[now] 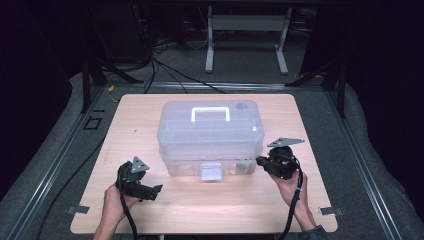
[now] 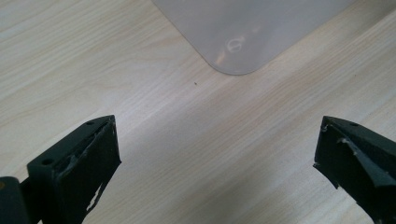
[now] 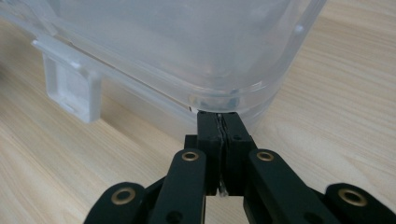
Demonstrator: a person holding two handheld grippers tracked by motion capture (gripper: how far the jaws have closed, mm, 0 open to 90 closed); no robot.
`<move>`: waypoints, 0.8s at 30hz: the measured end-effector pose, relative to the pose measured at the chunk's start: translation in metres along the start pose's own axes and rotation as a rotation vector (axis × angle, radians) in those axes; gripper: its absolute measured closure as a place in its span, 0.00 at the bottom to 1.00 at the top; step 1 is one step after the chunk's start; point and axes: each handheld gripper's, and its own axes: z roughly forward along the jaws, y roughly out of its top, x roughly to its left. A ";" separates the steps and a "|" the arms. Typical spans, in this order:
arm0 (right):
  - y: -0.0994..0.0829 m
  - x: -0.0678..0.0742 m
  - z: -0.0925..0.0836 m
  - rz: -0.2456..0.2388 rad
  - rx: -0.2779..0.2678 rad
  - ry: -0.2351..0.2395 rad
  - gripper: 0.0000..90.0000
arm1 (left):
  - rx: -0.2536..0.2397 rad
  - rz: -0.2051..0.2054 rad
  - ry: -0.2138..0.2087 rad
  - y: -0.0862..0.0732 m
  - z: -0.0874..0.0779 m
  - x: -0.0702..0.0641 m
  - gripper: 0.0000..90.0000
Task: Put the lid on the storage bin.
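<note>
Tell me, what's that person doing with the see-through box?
A person holds a gripper in each hand at a wooden table. The right gripper, fingers shut, pokes its tip at the seam under the lid of the clear plastic toolbox, near its front corner. The left gripper waits open over bare table beside the box. The front latch looks closed.

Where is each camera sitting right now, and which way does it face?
High view: above the table's near side, looking forward and down at the box; both hands show.
Left gripper view: on the left gripper, jaws open, facing the table.
Right gripper view: on the right gripper, shut at the box's rim.
All share the box.
</note>
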 end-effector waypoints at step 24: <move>-0.065 -0.036 -0.006 0.040 0.060 -0.116 0.65 | 0.024 -0.052 0.081 -0.017 -0.001 0.020 0.00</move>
